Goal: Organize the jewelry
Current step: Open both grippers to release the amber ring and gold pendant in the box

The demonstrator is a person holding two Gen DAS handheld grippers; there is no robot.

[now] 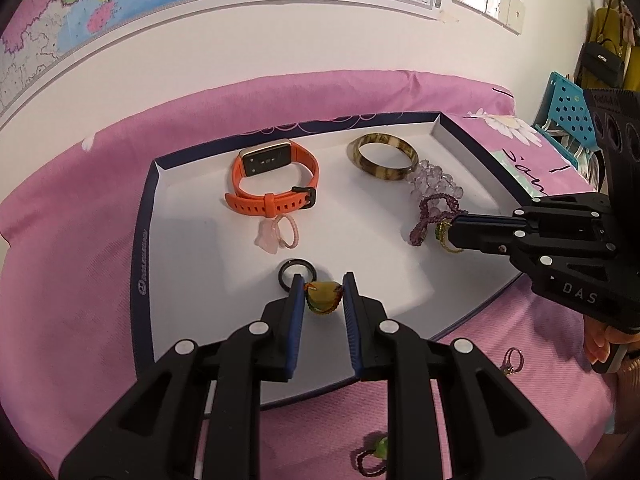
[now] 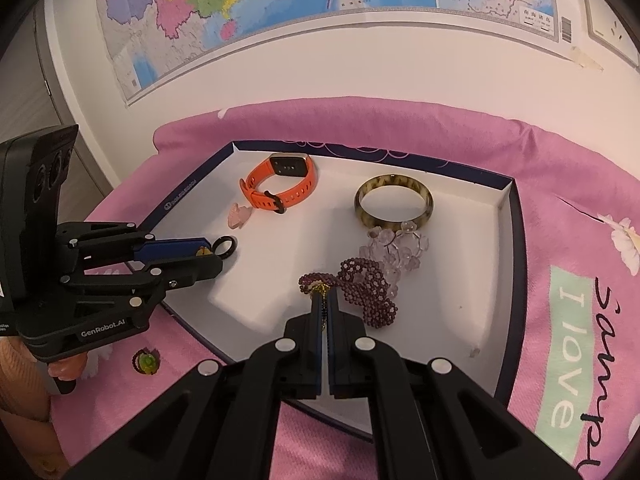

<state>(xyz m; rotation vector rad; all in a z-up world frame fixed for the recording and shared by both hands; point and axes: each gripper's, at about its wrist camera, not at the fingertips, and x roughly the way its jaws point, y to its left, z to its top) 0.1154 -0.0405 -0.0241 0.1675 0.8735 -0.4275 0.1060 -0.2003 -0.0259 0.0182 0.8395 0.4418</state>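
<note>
Left wrist view: left hand-held gripper (image 1: 322, 295) narrowly parted, pinching amber bead ring (image 1: 323, 298) over white tray (image 1: 192, 216); right hand-held gripper (image 2: 325, 300) fully closed on yellow-green ring (image 1: 442, 235) beside purple bracelet (image 2: 370, 286). Advice: lower both flat before releasing, clear of neighbours.

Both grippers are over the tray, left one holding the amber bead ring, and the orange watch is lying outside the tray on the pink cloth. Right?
Not quite: the orange watch lies inside the tray, near its far edge, not on the pink cloth. The left wrist view shows it. The rest holds: left gripper on the amber bead ring, right gripper over the tray.
</note>
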